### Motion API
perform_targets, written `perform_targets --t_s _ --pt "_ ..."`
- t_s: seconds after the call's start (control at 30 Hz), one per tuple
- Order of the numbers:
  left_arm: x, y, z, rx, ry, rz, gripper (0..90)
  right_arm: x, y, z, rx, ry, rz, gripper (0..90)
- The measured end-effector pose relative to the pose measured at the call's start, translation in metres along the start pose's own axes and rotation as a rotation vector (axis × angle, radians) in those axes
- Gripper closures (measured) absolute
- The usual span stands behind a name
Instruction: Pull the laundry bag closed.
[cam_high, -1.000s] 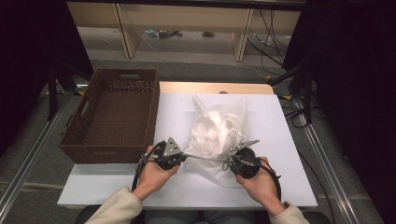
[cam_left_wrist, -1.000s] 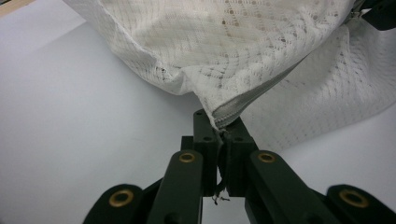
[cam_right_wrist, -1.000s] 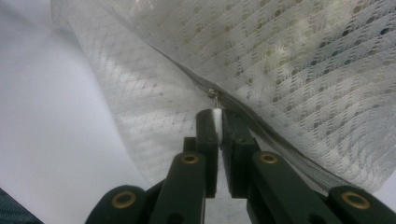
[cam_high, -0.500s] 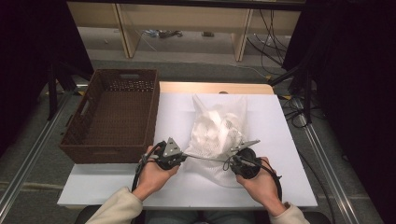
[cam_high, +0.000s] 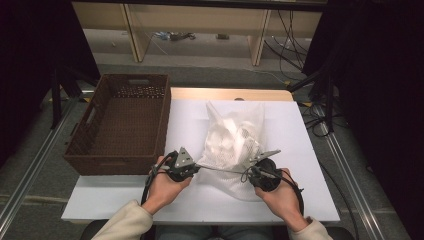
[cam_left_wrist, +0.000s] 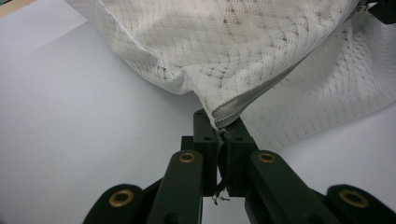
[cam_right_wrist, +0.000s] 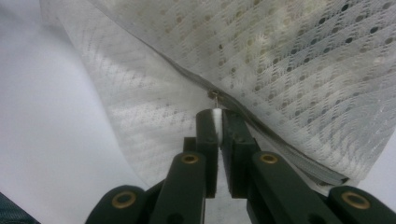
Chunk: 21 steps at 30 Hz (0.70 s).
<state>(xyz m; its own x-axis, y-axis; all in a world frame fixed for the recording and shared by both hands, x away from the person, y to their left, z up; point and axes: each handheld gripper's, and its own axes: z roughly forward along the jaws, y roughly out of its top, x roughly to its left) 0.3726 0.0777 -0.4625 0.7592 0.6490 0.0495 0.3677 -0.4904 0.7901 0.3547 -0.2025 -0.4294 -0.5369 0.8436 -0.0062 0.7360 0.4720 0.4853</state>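
A white mesh laundry bag (cam_high: 231, 142) lies on the white table (cam_high: 290, 125), bulging with white cloth inside. My left gripper (cam_high: 196, 167) is shut on the bag's corner at the end of its zipper (cam_left_wrist: 243, 105), seen close in the left gripper view, where the jaws pinch the fabric edge (cam_left_wrist: 219, 122). My right gripper (cam_high: 248, 172) is shut on the white zipper pull tab (cam_right_wrist: 217, 116), with the small metal slider (cam_right_wrist: 215, 94) just beyond the jaws. Between the two grippers the zipper edge is stretched taut.
A dark brown woven basket (cam_high: 120, 122) stands at the left edge of the table, empty inside. Shelving and cables lie on the floor beyond the far edge. Dark curtains flank both sides.
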Motion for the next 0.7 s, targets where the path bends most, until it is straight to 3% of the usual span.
perform_targets --t_s 0.27,0.33,0.4,0.47,0.53,0.6,0.67,0.7 --pt "-0.0002 -0.0003 0.0008 0.000 0.002 -0.006 85.4 -0.0022 -0.0029 -0.0026 0.012 -0.007 0.032 87.0" --pt "0.0000 -0.0005 0.0015 -0.006 -0.003 -0.014 85.3 -0.0047 -0.0031 -0.0017 0.002 -0.003 0.010 86.9" --pt "0.0000 -0.0004 0.0008 -0.001 -0.001 -0.012 85.4 -0.0029 -0.0030 -0.0031 0.009 -0.006 0.033 86.9" --pt "0.0000 -0.0004 0.0012 -0.002 0.000 -0.013 85.4 -0.0056 -0.0033 -0.0029 0.004 0.001 -0.003 87.0" --pt "-0.0003 -0.0003 0.0009 0.000 0.002 -0.011 85.4 -0.0038 -0.0035 -0.0029 -0.001 -0.002 0.028 86.9" --pt "0.0002 -0.0008 0.0018 -0.006 -0.006 -0.015 85.4 -0.0054 -0.0036 -0.0032 -0.001 -0.004 0.019 86.9" --pt "0.0003 -0.0008 0.0017 -0.007 -0.006 -0.016 85.4 -0.0048 -0.0042 -0.0050 0.012 -0.006 0.042 86.9" --pt "0.0007 -0.0006 0.0014 -0.007 -0.004 -0.009 85.4 -0.0079 -0.0045 -0.0043 0.002 -0.006 0.016 87.0"
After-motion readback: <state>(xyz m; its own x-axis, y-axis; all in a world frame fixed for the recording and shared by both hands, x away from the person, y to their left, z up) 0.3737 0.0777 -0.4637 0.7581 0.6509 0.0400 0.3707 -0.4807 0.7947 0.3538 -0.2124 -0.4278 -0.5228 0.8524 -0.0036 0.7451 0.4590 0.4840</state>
